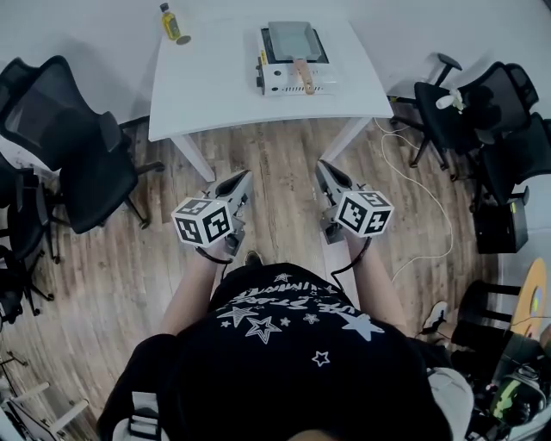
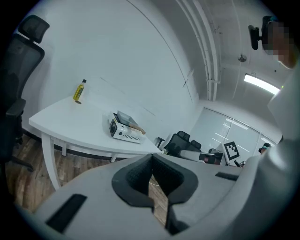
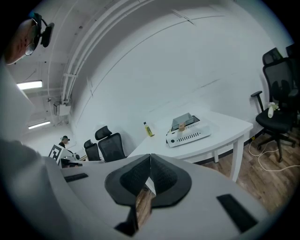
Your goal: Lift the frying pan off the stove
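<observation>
Head view: the frying pan (image 1: 291, 40), apparently empty, sits on the white stove (image 1: 297, 79) at the table's (image 1: 215, 86) far side, a bottle (image 1: 171, 23) of yellow liquid at the far left corner. Left gripper view: the left gripper (image 2: 151, 157), jaws together on nothing, faces the pan (image 2: 125, 118) from well away. Right gripper view: the right gripper (image 3: 150, 157) is likewise closed and empty, the bottle's (image 3: 148, 130) label too small to read.
</observation>
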